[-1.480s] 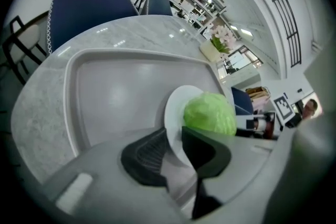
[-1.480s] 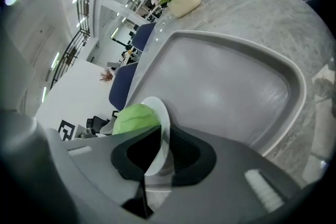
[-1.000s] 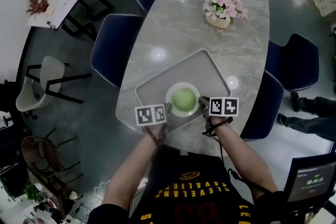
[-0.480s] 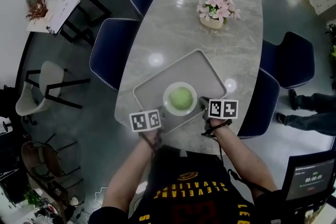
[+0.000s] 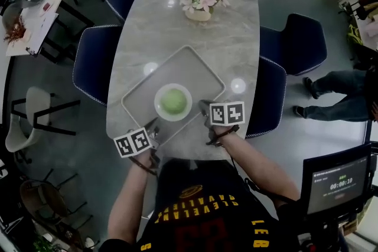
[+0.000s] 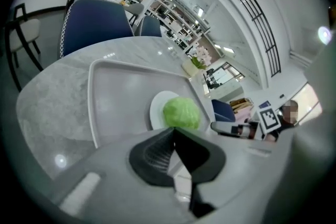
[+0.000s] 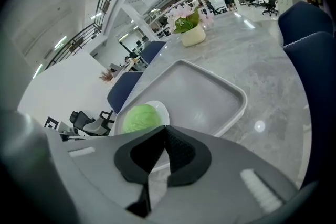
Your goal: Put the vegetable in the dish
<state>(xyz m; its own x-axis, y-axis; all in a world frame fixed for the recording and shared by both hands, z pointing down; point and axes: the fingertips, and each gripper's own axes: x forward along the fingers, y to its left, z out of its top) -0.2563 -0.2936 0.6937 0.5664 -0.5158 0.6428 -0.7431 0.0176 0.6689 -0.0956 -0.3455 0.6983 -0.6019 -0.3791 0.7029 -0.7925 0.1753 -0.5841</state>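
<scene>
The vegetable [image 5: 173,101] is seen lying in the dish [image 5: 160,110] on the tray [image 5: 190,65], with the left hand-held gripper [image 5: 154,124] and the right hand-held gripper [image 5: 204,107] closed empty just beside it, so placing is judged done and only withdrawal is called for.

Both forearms reach forward; left hand-held gripper [image 5: 152,126] jaws together; right hand-held gripper [image 5: 205,107] likewise closed, empty.

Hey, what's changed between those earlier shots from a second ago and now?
Both grippers drew back from the dish toward the person, the left gripper farther, to the near edge of the tray. The right gripper closed its jaws on nothing. Unchanged: the green vegetable sits in the dish on the tray, and the left jaws are together, empty.
</scene>
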